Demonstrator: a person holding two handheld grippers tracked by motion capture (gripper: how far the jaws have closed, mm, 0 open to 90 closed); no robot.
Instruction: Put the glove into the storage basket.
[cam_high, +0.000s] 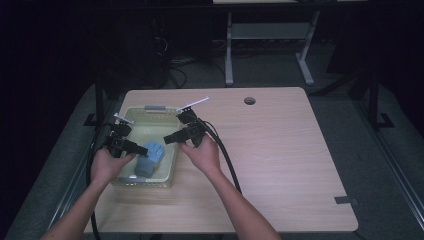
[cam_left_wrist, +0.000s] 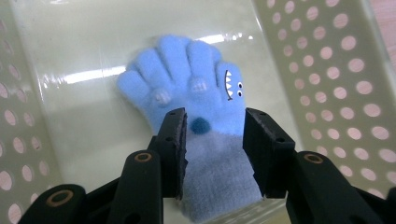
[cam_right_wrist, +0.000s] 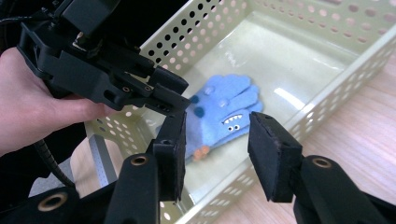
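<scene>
Nearest you, your two forearms enter from the bottom edge of the high view and lead to the grippers at the basket. Your left gripper (cam_high: 131, 146) hangs over the near left part of the pale green perforated basket (cam_high: 172, 165); in the left gripper view its jaws stand apart, one on each side of the greyish cuff of the blue shark-face glove (cam_left_wrist: 191, 93), and the pads do not press on it. The glove lies flat on the basket floor, fingers pointing away from that gripper, with the toothed face printed along one edge. Your right gripper (cam_high: 176, 136) is held above the basket's right wall; in the right gripper view its jaws are likewise apart with nothing between them, the glove (cam_right_wrist: 223, 114) lying below and beyond them inside the basket. The basket rests on the left part of the light wooden table (cam_high: 280, 150), whose far edge carries a round cable hole (cam_high: 249, 100)
</scene>
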